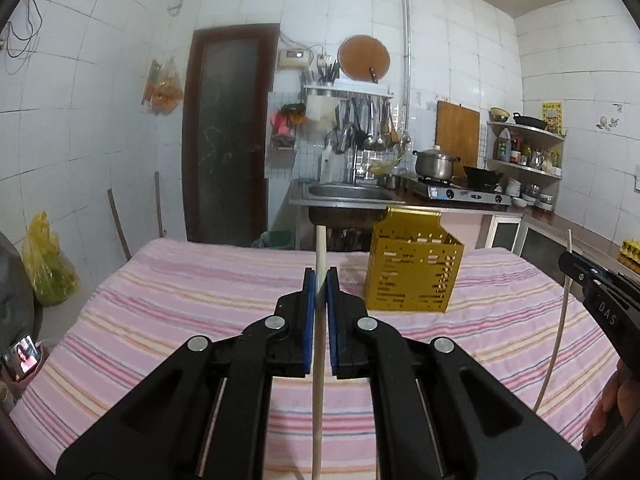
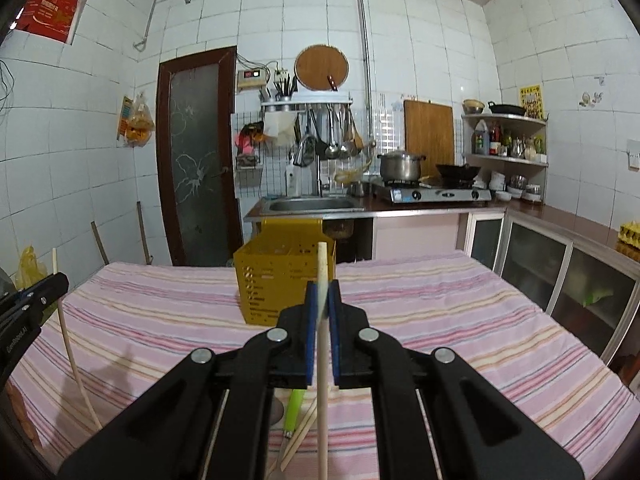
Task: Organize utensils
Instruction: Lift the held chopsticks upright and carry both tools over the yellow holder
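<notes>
Both jaws clamped, left gripper [image 1: 320, 280] and right gripper [image 2: 322, 292] each pinching one chopstick [image 1: 319, 248] upright and clear of the desk [image 1: 180, 300] for dropping into the yellow holder [image 1: 414, 272] at 12–1 o'clock.

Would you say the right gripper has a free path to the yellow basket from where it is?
Probably yes: the right gripper, shut on a chopstick, faces the yellow basket, with only bare striped cloth between them.
</notes>
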Available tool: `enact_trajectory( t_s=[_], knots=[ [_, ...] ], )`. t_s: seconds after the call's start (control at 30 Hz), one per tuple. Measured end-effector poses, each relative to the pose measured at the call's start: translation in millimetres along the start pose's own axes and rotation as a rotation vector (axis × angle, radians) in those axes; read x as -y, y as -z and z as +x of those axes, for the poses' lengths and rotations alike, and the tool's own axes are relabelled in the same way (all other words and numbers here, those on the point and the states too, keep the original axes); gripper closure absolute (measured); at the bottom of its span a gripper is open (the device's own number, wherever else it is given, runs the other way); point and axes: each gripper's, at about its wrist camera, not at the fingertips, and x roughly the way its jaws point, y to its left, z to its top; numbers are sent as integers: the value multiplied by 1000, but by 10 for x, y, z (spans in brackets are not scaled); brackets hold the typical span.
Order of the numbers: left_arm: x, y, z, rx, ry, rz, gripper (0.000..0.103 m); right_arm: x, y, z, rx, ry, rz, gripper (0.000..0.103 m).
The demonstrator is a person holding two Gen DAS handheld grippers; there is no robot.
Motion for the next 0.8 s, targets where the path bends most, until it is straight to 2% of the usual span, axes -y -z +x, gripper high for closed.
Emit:
enact_trajectory(
  t_s=[0.17, 0.37, 0.6, 0.8],
  knots=[
    [61, -218, 105, 34, 21, 11, 99, 15, -203, 147, 33, 5, -4, 97],
    [190, -644, 269, 104, 67, 27, 99, 72, -548, 399, 78, 6, 19, 97],
    [433, -1335, 680, 214, 131, 3, 99, 116, -1165, 795, 167, -3, 46, 97],
    [638, -1706, 1208, 269, 186, -27, 99, 138, -1573, 1251, 226, -24, 78, 97]
  ],
)
